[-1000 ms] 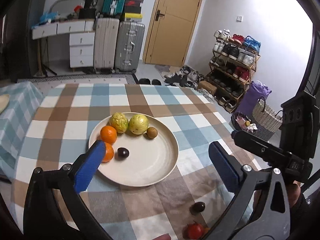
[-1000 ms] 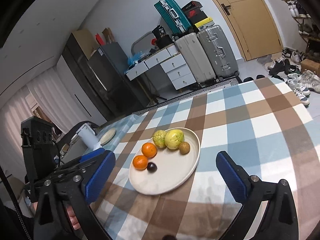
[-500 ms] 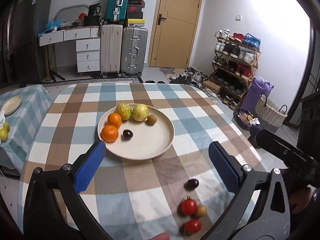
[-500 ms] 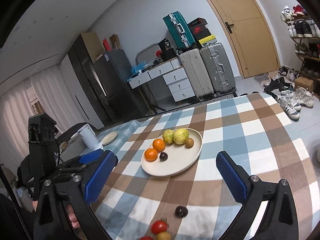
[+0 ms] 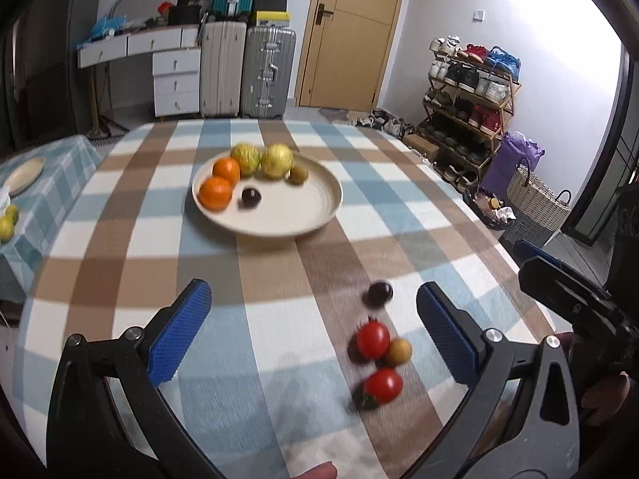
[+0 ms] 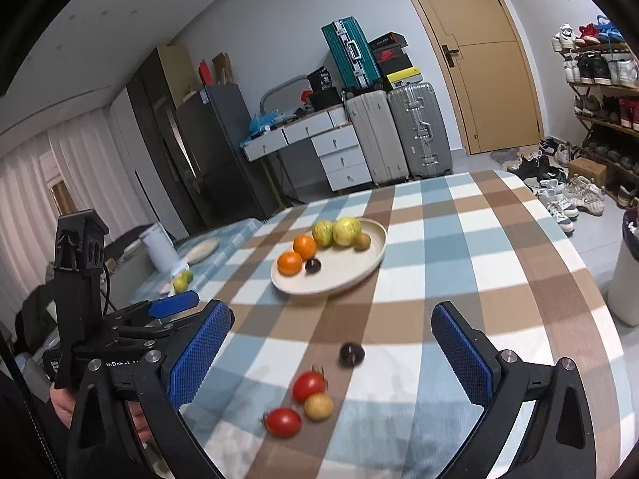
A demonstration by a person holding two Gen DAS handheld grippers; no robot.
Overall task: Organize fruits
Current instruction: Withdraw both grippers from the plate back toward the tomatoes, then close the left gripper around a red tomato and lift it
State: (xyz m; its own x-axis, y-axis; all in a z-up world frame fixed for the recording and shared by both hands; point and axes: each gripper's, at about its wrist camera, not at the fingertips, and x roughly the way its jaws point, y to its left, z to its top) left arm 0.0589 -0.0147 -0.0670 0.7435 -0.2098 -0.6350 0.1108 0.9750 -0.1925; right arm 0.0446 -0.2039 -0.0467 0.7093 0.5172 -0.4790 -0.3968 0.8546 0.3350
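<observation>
A cream plate (image 5: 311,207) (image 6: 359,271) on the checked tablecloth holds two oranges (image 5: 215,193), two yellow-green fruits (image 5: 275,159), a small brown fruit (image 5: 298,174) and a dark plum (image 5: 251,196). Loose on the cloth nearer me lie a dark plum (image 5: 379,293) (image 6: 351,354), two red tomatoes (image 5: 373,339) (image 6: 308,386) and a small yellow-brown fruit (image 5: 398,351) (image 6: 318,406). My left gripper (image 5: 313,333) is open and empty above the cloth. My right gripper (image 6: 331,355) is open and empty, the loose fruits between its fingers in view.
A side table at the left holds a small plate (image 5: 24,175), yellow fruits (image 5: 6,225) and a white cup (image 6: 159,245). Suitcases (image 5: 243,68), a drawer unit, a door and a shoe rack (image 5: 471,92) stand beyond the table. A woven basket (image 5: 535,203) sits on the floor at right.
Both grippers have pulled back and up from the plate. The plate now looks farther away and the loose fruits near the table's front edge have come into view.
</observation>
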